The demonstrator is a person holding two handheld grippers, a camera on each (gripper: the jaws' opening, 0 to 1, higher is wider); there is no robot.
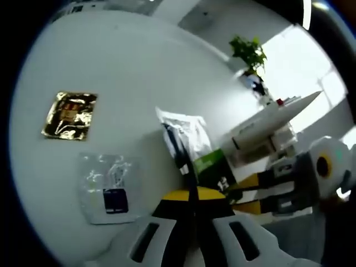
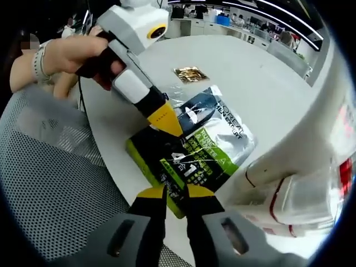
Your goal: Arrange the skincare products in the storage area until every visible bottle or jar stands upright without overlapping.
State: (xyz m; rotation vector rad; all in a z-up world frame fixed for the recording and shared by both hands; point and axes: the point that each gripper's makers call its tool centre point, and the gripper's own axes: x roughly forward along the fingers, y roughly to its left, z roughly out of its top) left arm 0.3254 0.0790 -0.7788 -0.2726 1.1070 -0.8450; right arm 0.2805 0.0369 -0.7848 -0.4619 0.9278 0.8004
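1. Pouch (image 2: 192, 146) (green, black and silver sachet pack) is held between both grippers, over the edge of the round white table (image 2: 261, 78).
2. Right gripper (image 2: 175, 196): jaws closed narrow on the pouch's near edge.
3. Left gripper (image 2: 167, 119): yellow tips pinched on the pouch's far side; a hand (image 2: 75, 53) holds its grip. In the left gripper view its jaws (image 1: 192, 200) meet on the pouch (image 1: 192, 147).
4. Gold foil packet (image 1: 69, 115) and clear sachet (image 1: 108, 186) lie flat on the table, beyond the pouch.
5. White tubes w/ red trim (image 2: 289, 200) lie beside the pouch, not upright.
6. Potted plant (image 1: 248, 53) stands beyond the pouch.
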